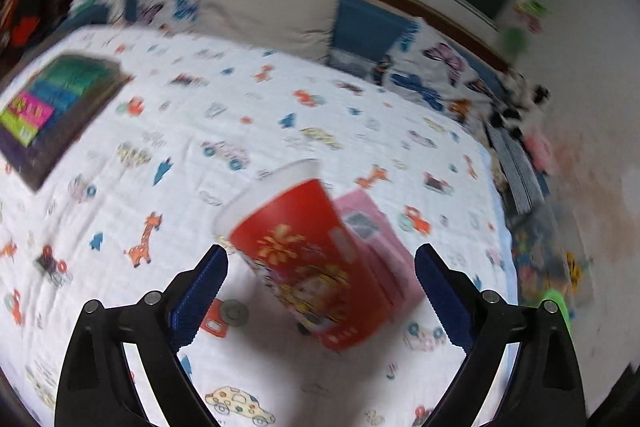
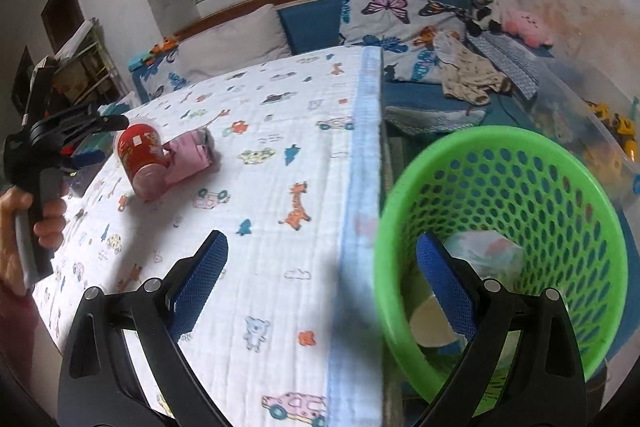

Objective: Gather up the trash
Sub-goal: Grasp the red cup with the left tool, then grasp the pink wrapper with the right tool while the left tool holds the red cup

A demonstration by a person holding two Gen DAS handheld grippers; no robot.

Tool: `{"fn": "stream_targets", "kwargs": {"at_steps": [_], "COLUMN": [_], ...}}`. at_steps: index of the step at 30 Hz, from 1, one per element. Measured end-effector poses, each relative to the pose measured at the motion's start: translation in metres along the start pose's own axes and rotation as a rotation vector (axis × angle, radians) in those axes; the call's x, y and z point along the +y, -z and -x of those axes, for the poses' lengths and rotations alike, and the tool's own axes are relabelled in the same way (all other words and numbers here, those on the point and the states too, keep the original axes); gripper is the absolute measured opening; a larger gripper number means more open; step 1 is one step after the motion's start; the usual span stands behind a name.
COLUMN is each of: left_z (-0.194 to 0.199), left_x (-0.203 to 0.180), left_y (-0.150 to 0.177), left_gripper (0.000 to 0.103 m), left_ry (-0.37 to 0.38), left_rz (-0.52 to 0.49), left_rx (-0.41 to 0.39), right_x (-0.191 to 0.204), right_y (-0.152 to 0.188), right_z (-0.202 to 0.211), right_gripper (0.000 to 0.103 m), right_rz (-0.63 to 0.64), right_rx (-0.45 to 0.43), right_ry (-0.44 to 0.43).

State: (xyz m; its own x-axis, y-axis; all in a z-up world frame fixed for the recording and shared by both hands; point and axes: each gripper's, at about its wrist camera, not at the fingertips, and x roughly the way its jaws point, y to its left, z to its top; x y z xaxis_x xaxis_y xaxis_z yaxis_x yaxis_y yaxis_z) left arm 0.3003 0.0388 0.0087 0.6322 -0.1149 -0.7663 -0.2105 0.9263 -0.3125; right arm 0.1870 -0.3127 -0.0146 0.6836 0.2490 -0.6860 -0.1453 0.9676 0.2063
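My left gripper (image 1: 321,269) has its fingers wide apart, and between the ribbed blue pads (image 1: 200,291) I see the red paper cup (image 1: 304,263), but the pads do not touch it. The cup is a smooth cone with a white inside and a printed picture; it lies on its side on the quilted white cover (image 1: 200,107), its open mouth turned away from me, and the view there is blurred. A pink folded packet (image 1: 376,239), flat and with straight edges, touches the cup on its right. In the right wrist view the same cup (image 2: 140,159) and the packet (image 2: 188,157) lie near the far left part of the table, well away from the pale blue border (image 2: 362,163) where the cover drops down. My right gripper (image 2: 322,281) is also spread apart and holds nothing. Its right finger is over the green plastic basket (image 2: 504,143), a round one with many holes in its wall, standing just beside that edge. Crumpled pale paper (image 2: 486,251) lies inside it.
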Motion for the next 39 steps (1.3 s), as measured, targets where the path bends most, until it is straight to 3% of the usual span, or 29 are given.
{"fn": "stream_targets", "kwargs": {"at_steps": [7,17,21,23,24,39], "left_z": [-0.028,-0.053,-0.063,-0.066,-0.067,-0.026], "left_x": [0.022,0.026,0.026,0.027,0.028,0.051], "left_y": [-0.002,-0.004,-0.003,-0.003,-0.003,-0.016], "left_gripper": [0.092,0.092,0.09,0.078,0.078,0.075], "left_ry": [0.011,0.056,0.078,0.1,0.112,0.179], "left_rz": [0.154,0.244,0.248,0.248,0.249,0.151], "left_rx": [0.055,0.1,0.119,0.127,0.132,0.12], "right_x": [0.011,0.026,0.034,0.038,0.041,0.106], "right_y": [-0.005,-0.018,-0.023,-0.025,-0.027,-0.06], "right_z": [-0.014,-0.036,-0.048,-0.053,-0.056,-0.11], "right_gripper": [0.095,0.095,0.095,0.095,0.095,0.095], "right_rz": [0.033,0.07,0.087,0.091,0.094,0.214], "right_rx": [0.023,0.05,0.064,0.073,0.078,0.124], "right_ry": [-0.013,-0.039,-0.052,-0.062,-0.069,-0.166]}}
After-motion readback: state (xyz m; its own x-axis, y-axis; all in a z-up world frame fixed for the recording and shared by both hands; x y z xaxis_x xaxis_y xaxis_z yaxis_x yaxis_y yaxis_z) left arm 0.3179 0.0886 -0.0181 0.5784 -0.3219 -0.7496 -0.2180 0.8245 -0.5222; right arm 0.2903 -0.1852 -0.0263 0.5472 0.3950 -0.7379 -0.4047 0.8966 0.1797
